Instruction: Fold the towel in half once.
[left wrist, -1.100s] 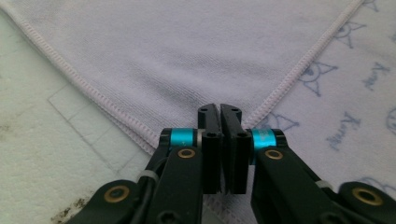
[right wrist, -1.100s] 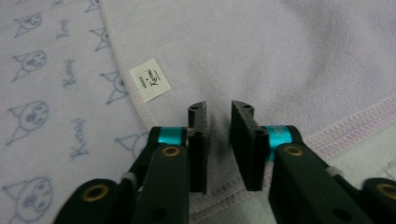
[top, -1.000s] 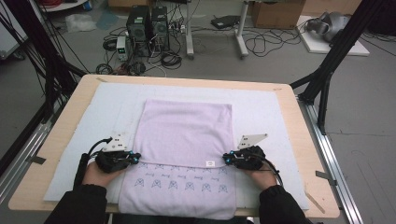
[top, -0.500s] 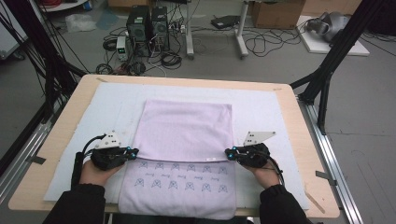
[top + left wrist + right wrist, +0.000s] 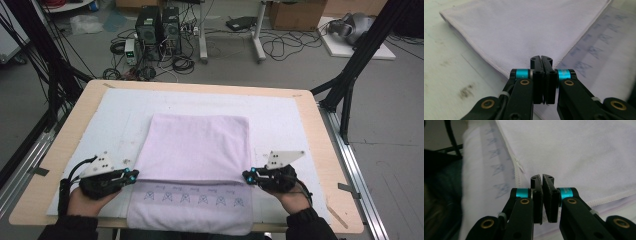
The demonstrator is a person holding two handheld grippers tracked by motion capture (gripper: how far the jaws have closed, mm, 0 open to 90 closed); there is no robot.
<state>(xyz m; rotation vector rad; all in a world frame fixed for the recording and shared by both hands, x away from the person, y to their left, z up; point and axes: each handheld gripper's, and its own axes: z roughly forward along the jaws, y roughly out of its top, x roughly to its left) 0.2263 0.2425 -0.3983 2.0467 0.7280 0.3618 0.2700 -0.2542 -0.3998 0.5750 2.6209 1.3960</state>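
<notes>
Flanking the pale lilac cloth towel (image 5: 195, 165) on the white table mat (image 5: 280, 115), left gripper (image 5: 131, 174) and right gripper (image 5: 248, 175) stood closed, empty; folded edge between them, running left-right; both equally near.

The left gripper (image 5: 541, 58) has its 2 black jaws pressed together at the corner of the lilac towel's (image 5: 529, 27) folded layer, above the patterned lower layer (image 5: 599, 57).

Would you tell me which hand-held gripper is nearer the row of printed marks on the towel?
Right. The right hand-held gripper sits beside the printed marks; the left hand-held gripper is slightly farther away.
</notes>
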